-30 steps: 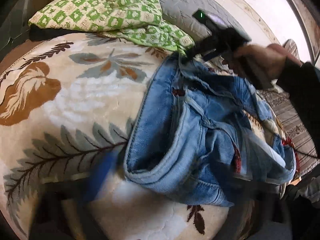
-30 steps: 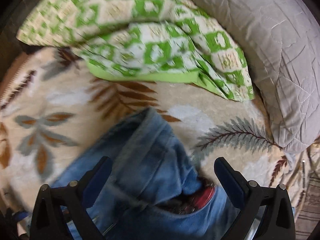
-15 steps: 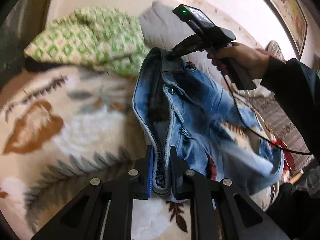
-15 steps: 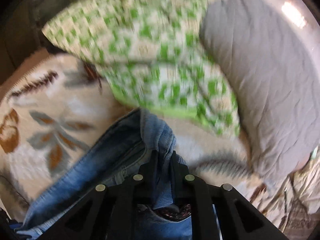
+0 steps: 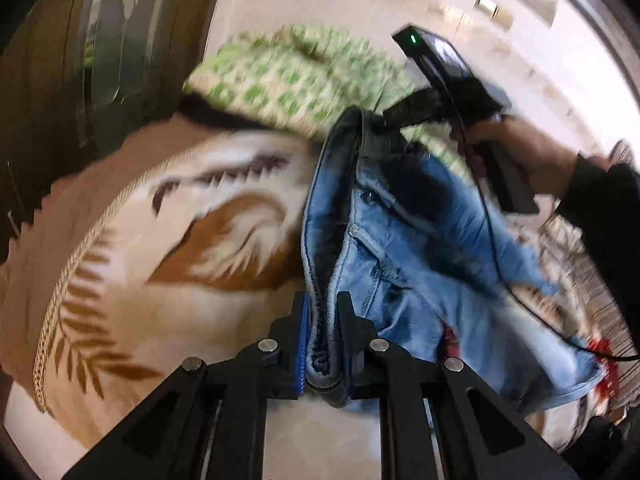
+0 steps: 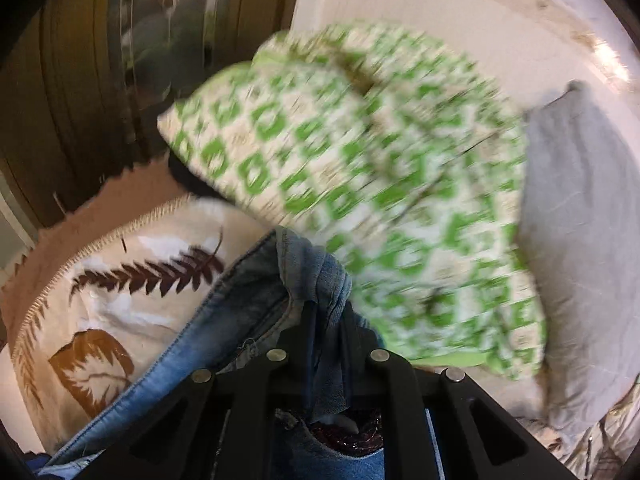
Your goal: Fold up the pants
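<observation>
Both grippers grip the jeans (image 5: 404, 240) at the waistband: left gripper (image 5: 323, 344) clamps one end, right gripper (image 6: 327, 344) the other, denim apparently slung between them over the leaf-print blanket (image 5: 172, 248), near a green quilt (image 6: 360, 184) and grey pillow (image 6: 576, 240).

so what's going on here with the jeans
A person is working on a pair of blue jeans over a leaf-patterned blanket, with a handheld gripper in each hand. The left gripper is clamped on a folded denim edge near the camera. The right gripper pinches another bunch of the same jeans, so the denim hangs stretched between the two above the blanket. A green-patterned quilt and a grey pillow lie behind. No fold has been laid down yet.
</observation>
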Available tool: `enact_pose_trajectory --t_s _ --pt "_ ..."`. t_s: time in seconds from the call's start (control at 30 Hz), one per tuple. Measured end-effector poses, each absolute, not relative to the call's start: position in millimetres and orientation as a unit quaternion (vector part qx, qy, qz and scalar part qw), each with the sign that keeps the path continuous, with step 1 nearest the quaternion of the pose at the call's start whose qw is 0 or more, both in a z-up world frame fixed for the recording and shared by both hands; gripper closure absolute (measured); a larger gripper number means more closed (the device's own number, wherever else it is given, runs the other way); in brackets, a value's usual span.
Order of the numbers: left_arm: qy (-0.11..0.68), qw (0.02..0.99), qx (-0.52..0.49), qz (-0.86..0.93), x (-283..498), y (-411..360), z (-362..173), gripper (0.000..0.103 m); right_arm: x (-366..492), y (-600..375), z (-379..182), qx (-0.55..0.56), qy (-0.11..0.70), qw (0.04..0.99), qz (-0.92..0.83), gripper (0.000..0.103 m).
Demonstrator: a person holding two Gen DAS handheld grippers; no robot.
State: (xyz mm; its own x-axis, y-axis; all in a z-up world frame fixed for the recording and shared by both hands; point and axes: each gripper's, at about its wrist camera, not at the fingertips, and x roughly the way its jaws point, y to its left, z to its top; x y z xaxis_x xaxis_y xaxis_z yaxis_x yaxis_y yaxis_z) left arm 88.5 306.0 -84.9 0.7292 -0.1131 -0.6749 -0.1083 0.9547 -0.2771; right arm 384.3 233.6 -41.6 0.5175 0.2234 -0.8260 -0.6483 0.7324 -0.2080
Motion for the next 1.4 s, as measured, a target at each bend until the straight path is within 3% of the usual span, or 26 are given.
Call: enact_pose_trajectory --t_s 0.1,0.17,0.2,0.23,0.27,0.3,0.33,0.53,0.73,1.13,1.4 --pt "0.414 0.899 -0.14 0.014 95.3 306.4 -111.8 0.088 393.7 240.2 -80.0 -0.258 0.449 0.82 0.245 0.091" --pt "0.431 0.892 -0.133 0.028 97.4 306.1 -123.5 0.078 400.9 234.8 -95.3 -0.244 0.477 0.808 0.246 0.085" --pt "0.427 0.894 -0.133 0.032 96.2 306.6 -123.1 0.069 401.4 231.2 -97.6 -0.244 0.481 0.805 0.246 0.072" --pt "0.425 0.894 -0.137 0.035 96.1 308.3 -120.8 0.046 402.2 228.4 -97.0 -0.244 0.48 0.807 0.243 0.037" --pt "0.424 0.893 -0.144 0.034 94.7 310.1 -117.7 0.031 402.3 222.3 -91.9 -0.237 0.471 0.814 0.242 0.021" --pt "0.419 0.894 -0.153 0.035 91.7 311.7 -114.0 0.005 401.2 213.5 -82.1 -0.22 0.456 0.825 0.249 0.009" --pt "0.405 0.899 -0.162 0.038 87.4 313.5 -105.2 0.0 401.6 201.6 -68.7 -0.195 0.448 0.833 0.26 0.009" --pt "0.369 0.92 -0.123 0.057 71.7 297.7 -59.1 0.0 390.4 120.4 -4.4 -0.084 0.443 0.85 0.273 0.006" --pt "0.349 0.933 -0.083 -0.023 69.3 235.8 -19.7 0.0 318.0 -23.8 45.9 -0.001 0.418 0.862 0.287 0.0" --pt "0.388 0.868 0.004 -0.31 122.4 48.6 -5.4 0.0 157.3 -296.6 5.0 0.049 0.447 0.882 0.143 0.0" --pt "0.476 0.772 0.047 -0.419 187.6 -85.5 -22.6 0.0 72.1 -350.7 -53.8 0.105 0.484 0.861 0.112 0.0"
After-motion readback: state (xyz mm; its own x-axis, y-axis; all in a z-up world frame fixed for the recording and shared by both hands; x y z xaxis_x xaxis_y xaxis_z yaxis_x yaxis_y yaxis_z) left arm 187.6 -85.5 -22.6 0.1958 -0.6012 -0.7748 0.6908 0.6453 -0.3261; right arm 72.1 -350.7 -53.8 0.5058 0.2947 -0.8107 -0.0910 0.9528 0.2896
